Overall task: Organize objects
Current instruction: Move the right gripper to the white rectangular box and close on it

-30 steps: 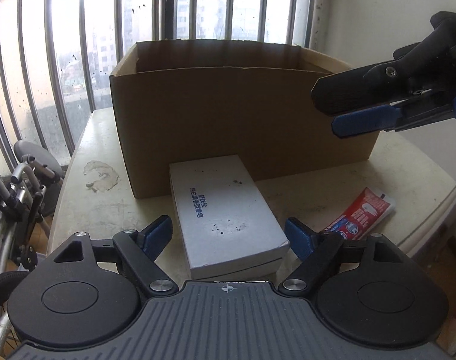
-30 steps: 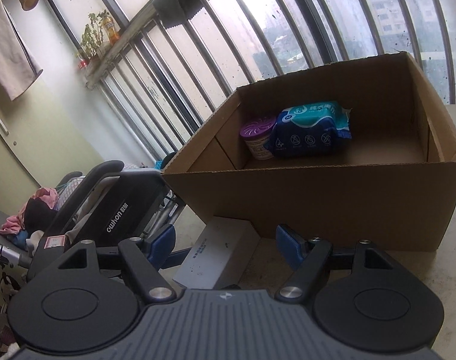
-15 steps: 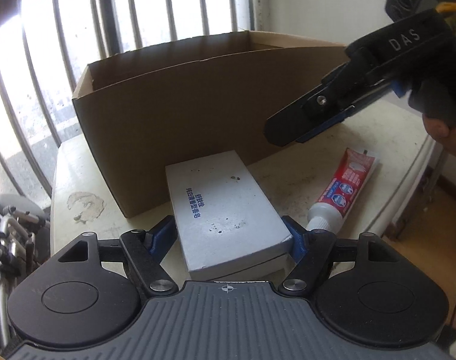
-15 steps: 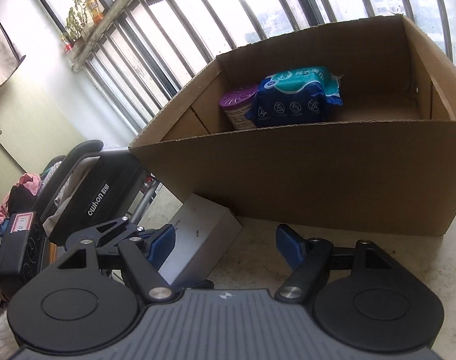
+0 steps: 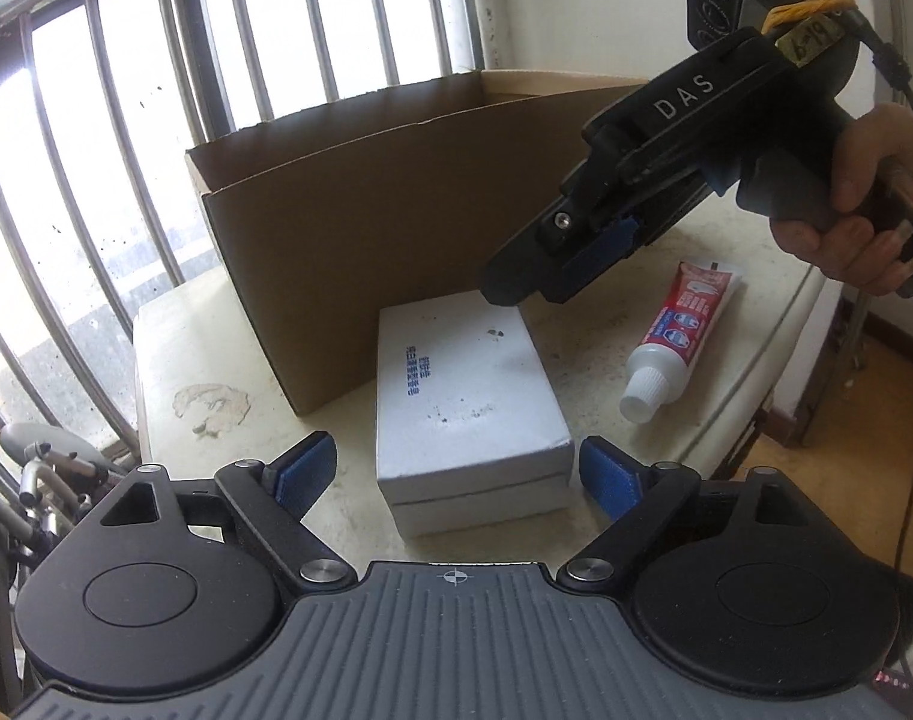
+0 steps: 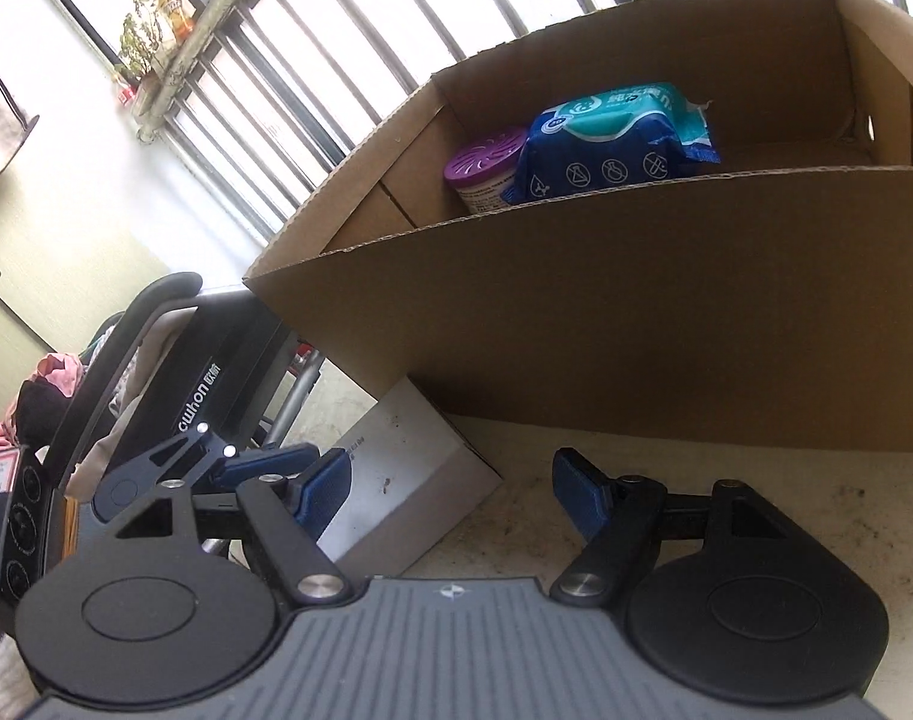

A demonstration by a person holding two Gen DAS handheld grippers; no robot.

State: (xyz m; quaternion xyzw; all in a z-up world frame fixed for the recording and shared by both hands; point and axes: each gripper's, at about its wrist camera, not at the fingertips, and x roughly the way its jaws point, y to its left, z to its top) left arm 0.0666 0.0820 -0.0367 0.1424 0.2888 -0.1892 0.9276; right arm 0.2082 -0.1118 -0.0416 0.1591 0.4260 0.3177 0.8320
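A white rectangular box [image 5: 468,396] lies on the pale table [image 5: 180,348] in front of an open cardboard box [image 5: 396,192]. My left gripper [image 5: 456,477] straddles its near end; the jaws are opening and the blue pads stand clear of its sides. My right gripper [image 5: 534,282], held by a hand [image 5: 864,210], hovers over the white box's far end. In the right wrist view my right gripper [image 6: 453,486] is open above the tabletop, beside the white box [image 6: 396,480]. A red and white toothpaste tube [image 5: 684,330] lies to the right.
The cardboard box [image 6: 636,312] holds a purple-lidded can [image 6: 492,165] and a blue wipes pack [image 6: 618,144]. A barred window [image 5: 126,150] runs behind the table. A dark stroller [image 6: 210,384] stands past the table's left edge. The table's rounded edge drops off right of the toothpaste.
My left jaws closed in on the white box, then spread away from it, and the view rolled. The right gripper has sunk toward the white box's far end.
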